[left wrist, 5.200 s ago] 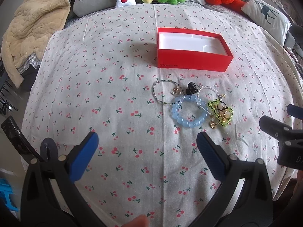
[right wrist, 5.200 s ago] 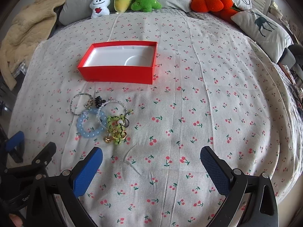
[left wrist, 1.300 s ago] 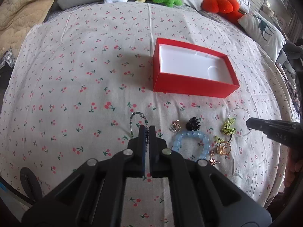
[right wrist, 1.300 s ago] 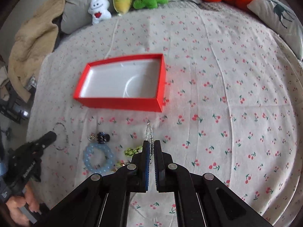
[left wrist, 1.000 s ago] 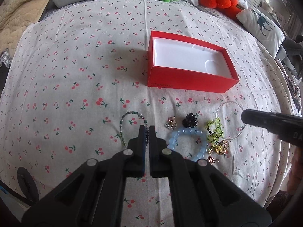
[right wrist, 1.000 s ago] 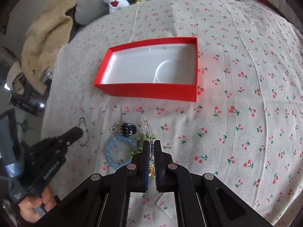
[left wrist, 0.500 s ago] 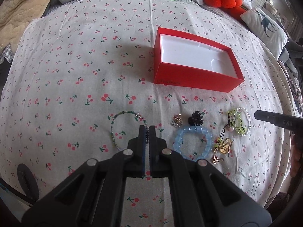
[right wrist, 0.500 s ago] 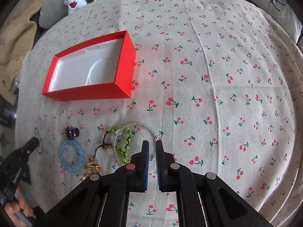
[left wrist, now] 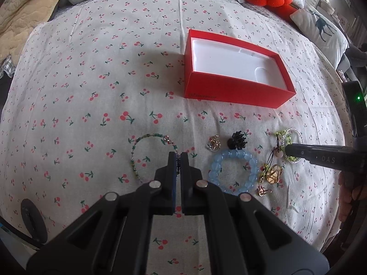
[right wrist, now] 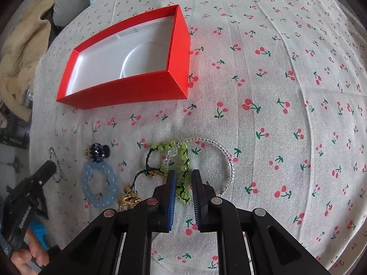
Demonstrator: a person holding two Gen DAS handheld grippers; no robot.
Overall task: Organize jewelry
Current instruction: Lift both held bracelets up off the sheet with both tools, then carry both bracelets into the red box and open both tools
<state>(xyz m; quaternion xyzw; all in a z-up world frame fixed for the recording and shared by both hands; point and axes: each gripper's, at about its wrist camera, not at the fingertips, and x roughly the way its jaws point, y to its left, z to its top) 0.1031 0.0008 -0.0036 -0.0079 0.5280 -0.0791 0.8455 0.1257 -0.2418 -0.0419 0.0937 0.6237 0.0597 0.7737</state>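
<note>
Sorting stage: nothing's in the red box (left wrist: 236,91) yet. Left hand-held gripper (left wrist: 178,158) is pinched closed on the green beaded bracelet (left wrist: 146,137) lying on the bed. Right hand-held gripper (right wrist: 183,183) sits slightly apart, straddling the lime bead bracelet (right wrist: 184,158), unpinched. Next: clamp, lift, carry boxward.

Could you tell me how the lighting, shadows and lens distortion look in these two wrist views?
Left wrist view: even daylight, a soft shadow on the cherry-print sheet left of the red box, strong fisheye bending with dark corners. Right wrist view: equally sharp, a reddish glow on the sheet beside the box, edges curved too.
</note>
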